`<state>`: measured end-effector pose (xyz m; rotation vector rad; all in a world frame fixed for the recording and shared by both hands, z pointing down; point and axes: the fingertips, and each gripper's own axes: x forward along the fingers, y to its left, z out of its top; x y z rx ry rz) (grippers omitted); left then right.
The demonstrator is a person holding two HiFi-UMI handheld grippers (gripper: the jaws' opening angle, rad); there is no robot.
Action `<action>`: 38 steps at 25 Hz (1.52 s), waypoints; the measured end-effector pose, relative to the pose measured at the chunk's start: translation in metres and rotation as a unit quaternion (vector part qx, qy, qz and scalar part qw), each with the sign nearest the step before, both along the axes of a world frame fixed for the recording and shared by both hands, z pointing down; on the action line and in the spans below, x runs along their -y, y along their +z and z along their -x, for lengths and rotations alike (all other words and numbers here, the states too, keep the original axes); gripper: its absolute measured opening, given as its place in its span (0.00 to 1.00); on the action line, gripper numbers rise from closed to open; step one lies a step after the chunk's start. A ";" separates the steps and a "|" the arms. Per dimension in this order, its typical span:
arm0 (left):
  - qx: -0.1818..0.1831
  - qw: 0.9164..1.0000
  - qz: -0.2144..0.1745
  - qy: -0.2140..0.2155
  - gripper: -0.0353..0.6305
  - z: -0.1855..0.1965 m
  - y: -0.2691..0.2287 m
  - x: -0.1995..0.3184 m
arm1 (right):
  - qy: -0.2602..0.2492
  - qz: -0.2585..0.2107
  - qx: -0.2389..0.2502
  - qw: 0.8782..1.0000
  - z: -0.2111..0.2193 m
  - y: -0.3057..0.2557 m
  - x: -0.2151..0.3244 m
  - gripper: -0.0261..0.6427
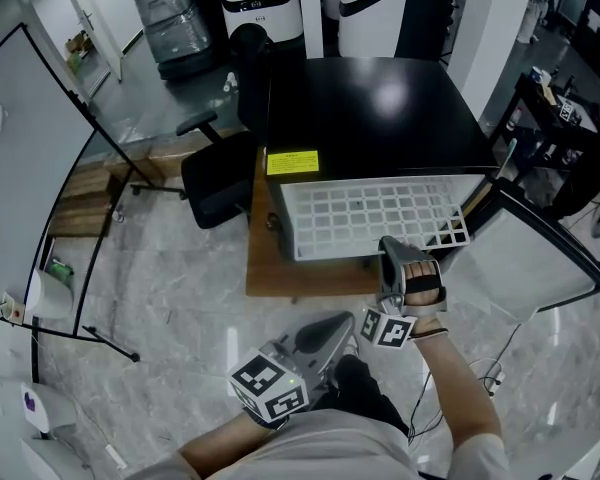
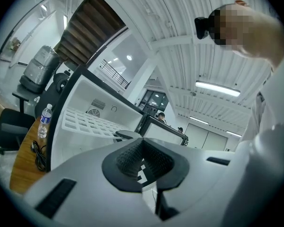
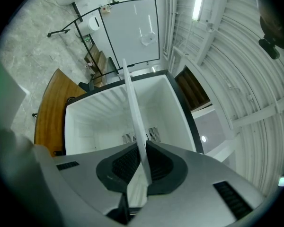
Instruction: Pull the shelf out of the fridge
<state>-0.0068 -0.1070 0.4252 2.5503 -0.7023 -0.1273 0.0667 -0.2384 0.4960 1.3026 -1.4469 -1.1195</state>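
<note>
A black mini fridge (image 1: 370,113) stands on a wooden table (image 1: 265,268) with its door (image 1: 540,238) swung open to the right. The white grid shelf (image 1: 370,216) sticks out of the fridge's front, level. My right gripper (image 1: 398,256) is shut on the shelf's front edge near its right end. In the right gripper view the shelf (image 3: 132,98) runs edge-on between the pads of the right gripper (image 3: 142,162) into the white fridge interior (image 3: 104,122). My left gripper (image 1: 330,330) hangs low near my body, shut with nothing in it. From the left gripper (image 2: 143,157) the shelf (image 2: 87,123) shows at the left.
A black office chair (image 1: 220,173) stands left of the table. A water bottle (image 2: 44,121) and a dark cable (image 2: 38,152) lie on the wooden table beside the fridge. A glass partition (image 1: 70,158) runs along the left. White machines (image 1: 260,3) stand behind the fridge.
</note>
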 end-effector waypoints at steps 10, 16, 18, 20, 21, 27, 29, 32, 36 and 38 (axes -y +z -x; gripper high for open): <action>-0.003 1.000 0.000 0.007 0.06 -0.001 -0.002 -0.003 | 0.005 -0.002 0.003 1.000 -0.001 -0.001 -0.010 0.10; -0.006 1.000 -0.001 0.015 0.06 -0.002 -0.002 -0.006 | 0.006 -0.005 0.008 1.000 0.000 0.000 -0.022 0.10; -0.009 1.000 -0.001 0.015 0.06 -0.001 -0.003 -0.008 | 0.007 -0.006 0.011 1.000 0.001 -0.001 -0.026 0.10; -0.010 1.000 -0.002 0.017 0.06 -0.001 -0.003 -0.009 | 0.008 -0.005 0.014 1.000 0.002 0.000 -0.029 0.10; -0.010 1.000 -0.003 0.019 0.06 -0.001 -0.003 -0.009 | 0.007 -0.005 0.015 1.000 0.002 0.000 -0.030 0.10; -0.016 1.000 -0.003 0.022 0.06 -0.003 -0.007 -0.004 | 0.003 -0.005 0.015 1.000 0.001 -0.003 -0.038 0.10; -0.017 1.000 -0.004 0.022 0.06 -0.003 -0.008 -0.004 | -0.003 -0.002 0.020 1.000 0.003 -0.002 -0.048 0.10; -0.023 0.999 -0.007 0.024 0.06 -0.006 -0.012 -0.008 | -0.009 0.013 0.051 0.999 0.004 -0.001 -0.067 0.10; -0.032 0.998 -0.027 0.038 0.06 -0.012 -0.026 -0.015 | -0.005 0.044 0.101 0.994 0.001 -0.010 -0.089 0.10; -0.034 0.998 -0.035 0.045 0.06 -0.015 -0.029 -0.018 | -0.008 0.061 0.118 0.991 0.002 -0.015 -0.101 0.10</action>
